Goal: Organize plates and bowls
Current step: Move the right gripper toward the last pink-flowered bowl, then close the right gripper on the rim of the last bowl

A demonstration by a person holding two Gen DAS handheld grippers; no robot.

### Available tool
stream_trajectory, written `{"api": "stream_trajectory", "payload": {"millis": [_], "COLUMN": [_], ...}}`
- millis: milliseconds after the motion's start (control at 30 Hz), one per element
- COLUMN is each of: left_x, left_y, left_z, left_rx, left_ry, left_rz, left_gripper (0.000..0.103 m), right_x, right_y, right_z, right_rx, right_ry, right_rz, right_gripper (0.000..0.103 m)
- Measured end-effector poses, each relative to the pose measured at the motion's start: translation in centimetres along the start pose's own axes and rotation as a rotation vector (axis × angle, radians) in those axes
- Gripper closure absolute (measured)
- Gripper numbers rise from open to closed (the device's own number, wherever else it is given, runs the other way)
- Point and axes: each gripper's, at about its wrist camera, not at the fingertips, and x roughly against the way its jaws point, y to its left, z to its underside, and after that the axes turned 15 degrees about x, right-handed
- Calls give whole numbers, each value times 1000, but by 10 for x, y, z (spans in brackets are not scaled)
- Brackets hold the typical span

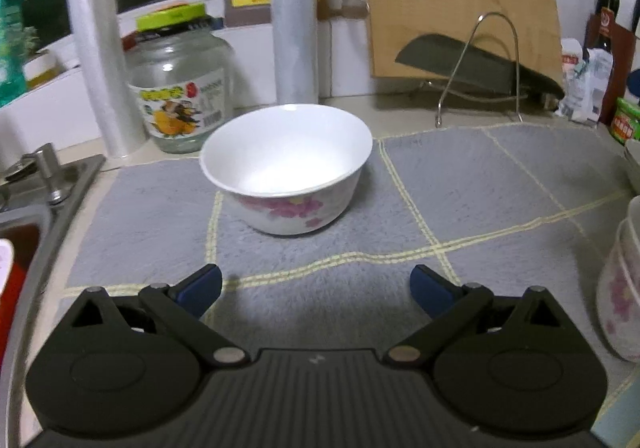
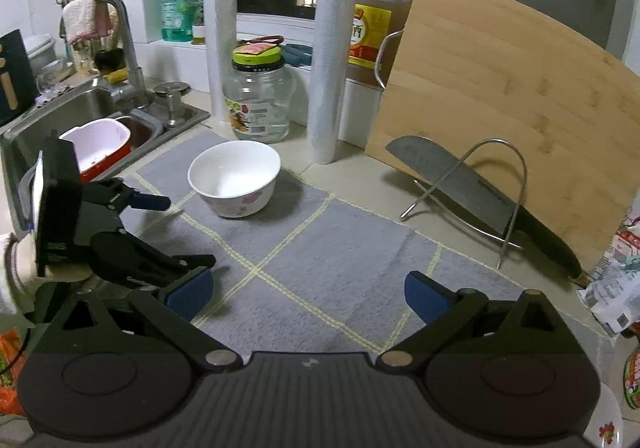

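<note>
One grey mat [image 2: 340,248] with pale yellow grid lines covers the counter, and everything else is placed from it. Off its left edge sits the steel sink [image 2: 72,112], which holds a red-and-white tub [image 2: 100,144] whose inside looks bare. Behind the mat's far right corner a wooden cutting board [image 2: 512,108] leans on the wall, with a cleaver [image 2: 460,184] propped in a wire stand [image 2: 480,192] in front of it. Behind the mat's far edge stand two tall rolls of plastic film [image 2: 328,60], a large jug of brown liquid [image 2: 376,12] and, between the rolls, a clear glass jar [image 2: 260,104] with a green lid; what is in the jar cannot be told.

On the far left part of the mat stands the white bowl [image 1: 286,168] with pink flowers, upright and empty. At the mat's right edge, in the left wrist view, a stack of similar flowered bowls [image 1: 620,288] is partly cut off.

The left gripper [image 1: 316,288] hangs over the mat's near part, aimed at the white bowl, its jaws spread wide with nothing between them and well short of the bowl. The right gripper [image 2: 308,294] hovers over the mat's middle, jaws likewise wide apart and empty.
</note>
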Motion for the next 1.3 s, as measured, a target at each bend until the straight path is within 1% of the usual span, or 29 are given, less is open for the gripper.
{"api": "stream_trajectory", "payload": {"millis": [100,133,167,367,567,633,767,833,900,1000,1100,1300], "left_x": [-12,-16,-18,-17,-11,-12,-15,-16,-14,-9,-11,-14], "left_y": [3,4,6,9,14,13,10,10,9,8,9,7], "left_z": [-3,-4,-5,-2,1,0,-3,-6,-9,-15,-20,-27], "left_rx": [-2,7,18,9,-11,-9,16,28,15,14,25,47], "left_ry": [24,40,41,36,36,38,37,26,-1,-54,-82,-112], "left_rz": [9,13,21,32,59,54,20,-10,-29,-37,-53,-25], "left_gripper": [3,0,0,0,0,0,0,0,0,1,1,1], "right_x": [-3,-5,-6,-18,-36,-44,-66,-77,-87,-102,-117,-144], "right_y": [0,0,0,0,3,4,5,6,6,5,3,0], "right_z": [-3,-5,-6,-18,-36,-43,-58,-64,-71,-79,-87,-100], "right_rx": [-3,-2,-1,26,85,110,140,155,169,182,184,181], "right_ry": [10,13,14,22,21,19,21,21,24,22,22,16], "right_rz": [8,9,10,-9,-48,-68,-116,-136,-153,-177,-198,-245], "right_gripper": [0,0,0,0,0,0,0,0,0,0,0,1]}}
